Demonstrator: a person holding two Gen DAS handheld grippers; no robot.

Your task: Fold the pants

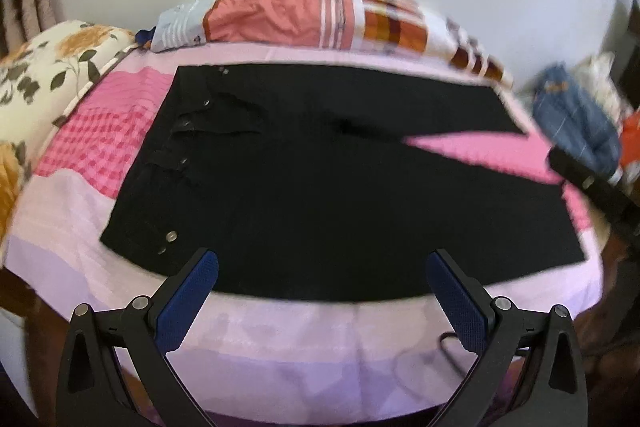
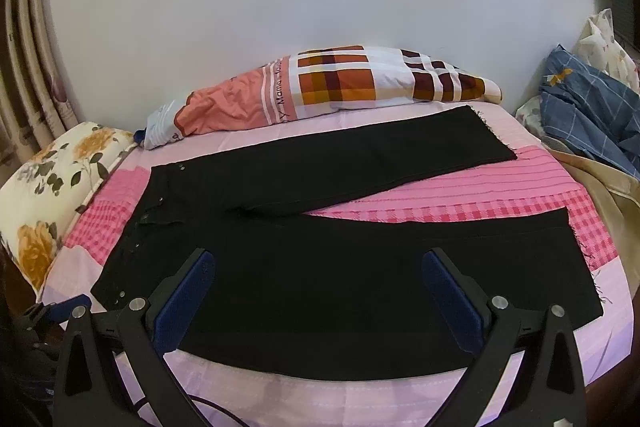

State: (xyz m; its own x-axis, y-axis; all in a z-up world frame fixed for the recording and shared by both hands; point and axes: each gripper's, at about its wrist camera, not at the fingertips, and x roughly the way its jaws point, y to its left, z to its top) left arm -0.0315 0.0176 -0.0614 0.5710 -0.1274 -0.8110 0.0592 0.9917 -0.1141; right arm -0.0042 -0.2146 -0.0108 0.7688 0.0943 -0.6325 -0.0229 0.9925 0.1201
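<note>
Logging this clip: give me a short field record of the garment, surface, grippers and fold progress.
garment: black pants, spread flat, legs apart in a V, waist at left
surface: pink bedspread
left gripper: open, empty, above the near pant edge
right gripper: open, empty, above the near leg
behind pants: rolled quilt
fold progress: not started

**Pants flat on bed**

Black pants (image 2: 320,267) lie spread on the pink bedspread (image 2: 460,195), legs parted toward the right. The right gripper (image 2: 320,291) hangs above them, jaws wide, nothing between. A patchwork pillow (image 2: 340,83) lies behind.
</note>
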